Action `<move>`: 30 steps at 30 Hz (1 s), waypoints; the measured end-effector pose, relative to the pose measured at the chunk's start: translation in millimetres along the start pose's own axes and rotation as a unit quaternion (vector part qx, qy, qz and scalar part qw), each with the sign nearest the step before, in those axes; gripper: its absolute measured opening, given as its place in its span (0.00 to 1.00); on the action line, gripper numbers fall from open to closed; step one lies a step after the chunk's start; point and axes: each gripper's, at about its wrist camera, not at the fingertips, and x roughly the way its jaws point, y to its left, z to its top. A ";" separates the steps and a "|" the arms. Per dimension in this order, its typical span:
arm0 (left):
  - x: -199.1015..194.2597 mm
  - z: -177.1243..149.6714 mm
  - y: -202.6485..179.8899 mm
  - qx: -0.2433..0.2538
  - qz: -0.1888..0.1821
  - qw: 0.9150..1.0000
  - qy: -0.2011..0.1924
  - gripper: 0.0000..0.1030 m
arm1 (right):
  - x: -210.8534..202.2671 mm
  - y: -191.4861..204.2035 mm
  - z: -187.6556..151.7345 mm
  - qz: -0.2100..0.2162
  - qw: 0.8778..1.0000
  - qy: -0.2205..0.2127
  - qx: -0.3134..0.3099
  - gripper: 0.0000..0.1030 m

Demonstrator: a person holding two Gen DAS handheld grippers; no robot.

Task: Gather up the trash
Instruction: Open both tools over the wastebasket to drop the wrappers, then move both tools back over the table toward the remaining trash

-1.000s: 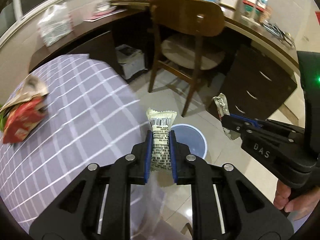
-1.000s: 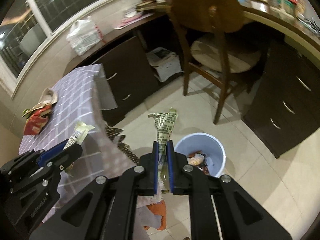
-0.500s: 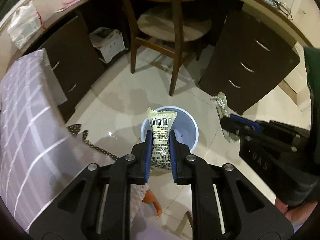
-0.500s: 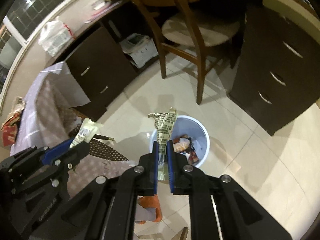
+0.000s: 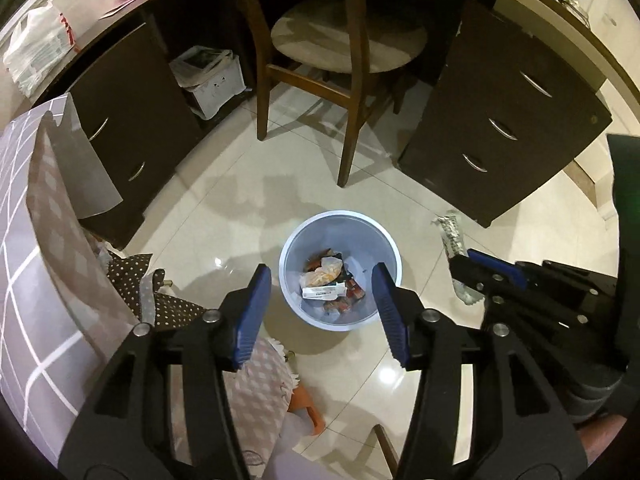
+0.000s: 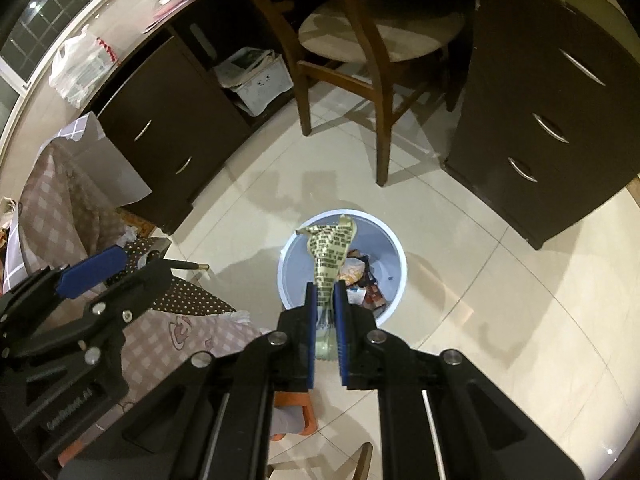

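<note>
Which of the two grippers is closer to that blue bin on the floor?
Hard to call; both hang just above the blue bin. The left gripper is opening with nothing between its fingers; the right gripper pinches a yellow wrapper over it.

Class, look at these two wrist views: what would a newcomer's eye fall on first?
First, the pale blue bin on the tiled floor, in front of the wooden chair, with wrappers lying inside. Above it the left gripper is opening, with nothing between its jaws, while the right gripper pinches a yellow printed wrapper over the bin.
</note>
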 end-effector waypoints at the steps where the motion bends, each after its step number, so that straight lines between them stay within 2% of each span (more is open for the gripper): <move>1: -1.1 -0.5 2.7 -0.001 0.004 1.000 0.000 0.51 | -0.7 3.5 3.0 0.001 1.000 -0.006 -0.006 0.13; 3: -3.1 -1.2 7.6 -0.005 0.008 1.000 -0.001 0.51 | -4.7 8.0 7.2 -0.008 1.000 -0.023 -0.015 0.37; 4: -3.0 -1.2 8.7 -0.008 0.009 1.000 -0.001 0.51 | -7.4 10.3 8.2 -0.010 0.999 -0.032 -0.020 0.39; 18: -12.4 -8.4 6.2 -0.009 0.010 1.000 -0.005 0.51 | -13.4 16.4 -6.3 -0.010 0.999 -0.019 -0.031 0.40; 30: -60.8 -20.6 -3.2 0.002 0.004 0.999 -0.045 0.51 | -58.6 18.9 -17.4 -0.016 0.998 -0.057 -0.021 0.40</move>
